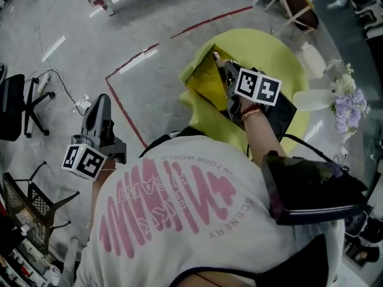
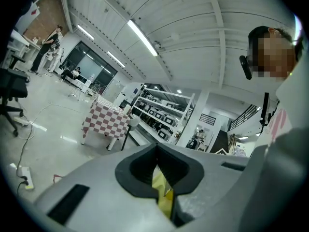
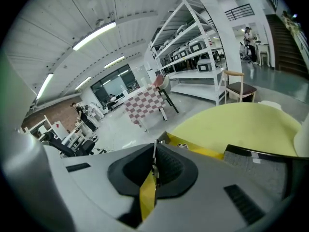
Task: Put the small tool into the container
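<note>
Head view, left side: the left tongs [image 1: 100, 103] hang out over the grey floor [image 1: 72, 17], well apart from the desk [image 1: 281, 49]. Left gripper view: jaws clenched, pads meeting along a thin line. A yellow sliver shows low in the gap, and what it is cannot be determined.

Centre: the yellow container [image 1: 206, 82] sits on the near-left part of the round yellow-green desk, its mouth open. The right tongs [image 3: 154, 154] are at the container's right edge, angled downward. Right gripper view: jaws clenched on the small tool [image 3: 154, 149], a thin metallic piece standing upright between the pads. The container's yellow rim lies just beyond the jaw tips. Whether the tool's tip is already inside the container cannot be told.

Right: a black tray [image 1: 282, 113] lies just beside the container. Pale flowers [image 1: 346, 97] stand at the desk's far right edge.
</note>
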{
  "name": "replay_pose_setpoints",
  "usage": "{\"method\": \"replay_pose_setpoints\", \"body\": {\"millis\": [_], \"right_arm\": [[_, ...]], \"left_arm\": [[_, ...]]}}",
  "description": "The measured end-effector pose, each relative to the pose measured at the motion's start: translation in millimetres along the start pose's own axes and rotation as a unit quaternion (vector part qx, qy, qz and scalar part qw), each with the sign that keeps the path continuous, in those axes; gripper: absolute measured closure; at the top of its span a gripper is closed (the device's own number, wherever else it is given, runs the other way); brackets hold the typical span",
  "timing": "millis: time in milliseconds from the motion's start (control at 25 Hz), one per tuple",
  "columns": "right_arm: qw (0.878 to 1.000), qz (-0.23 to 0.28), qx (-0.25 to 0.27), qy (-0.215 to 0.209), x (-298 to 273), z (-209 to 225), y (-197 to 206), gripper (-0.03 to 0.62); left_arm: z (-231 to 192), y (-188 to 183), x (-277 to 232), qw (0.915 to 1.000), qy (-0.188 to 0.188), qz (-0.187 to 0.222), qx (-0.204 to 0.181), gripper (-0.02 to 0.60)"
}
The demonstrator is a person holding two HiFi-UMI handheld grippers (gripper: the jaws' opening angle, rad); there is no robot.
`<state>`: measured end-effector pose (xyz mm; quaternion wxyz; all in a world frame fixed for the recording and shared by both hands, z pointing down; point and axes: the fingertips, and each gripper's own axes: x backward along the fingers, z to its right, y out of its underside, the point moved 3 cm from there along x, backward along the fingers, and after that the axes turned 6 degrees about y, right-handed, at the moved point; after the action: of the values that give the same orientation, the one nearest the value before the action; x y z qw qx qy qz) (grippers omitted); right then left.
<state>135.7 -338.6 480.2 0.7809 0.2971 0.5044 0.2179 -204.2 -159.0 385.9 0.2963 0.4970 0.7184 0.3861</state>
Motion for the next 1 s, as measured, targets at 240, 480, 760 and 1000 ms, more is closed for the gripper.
{"method": "replay_pose_setpoints", "body": {"millis": [240,480,760,1000], "right_arm": [[1.000,-0.012,0.001,0.007,-14.4,-0.8,5.0,0.580],[1.000,-0.022,-0.009,0.018,-21.0,-3.1,10.5,0.580],[0.999,-0.027,-0.016,0.028,-26.4,-1.6,14.9,0.580],[0.999,-0.032,-0.017,0.037,-31.0,2.5,18.2,0.580]], "left_arm": [[-11.8,-1.5,1.5,1.0000,-0.009,-0.003,-0.003,0.574],[-19.7,-3.9,4.5,0.9999,-0.010,-0.010,-0.002,0.574],[-20.7,-1.2,4.7,0.9999,-0.006,-0.015,0.002,0.574],[-25.7,2.3,7.9,0.9998,-0.008,-0.016,0.004,0.574]]}}
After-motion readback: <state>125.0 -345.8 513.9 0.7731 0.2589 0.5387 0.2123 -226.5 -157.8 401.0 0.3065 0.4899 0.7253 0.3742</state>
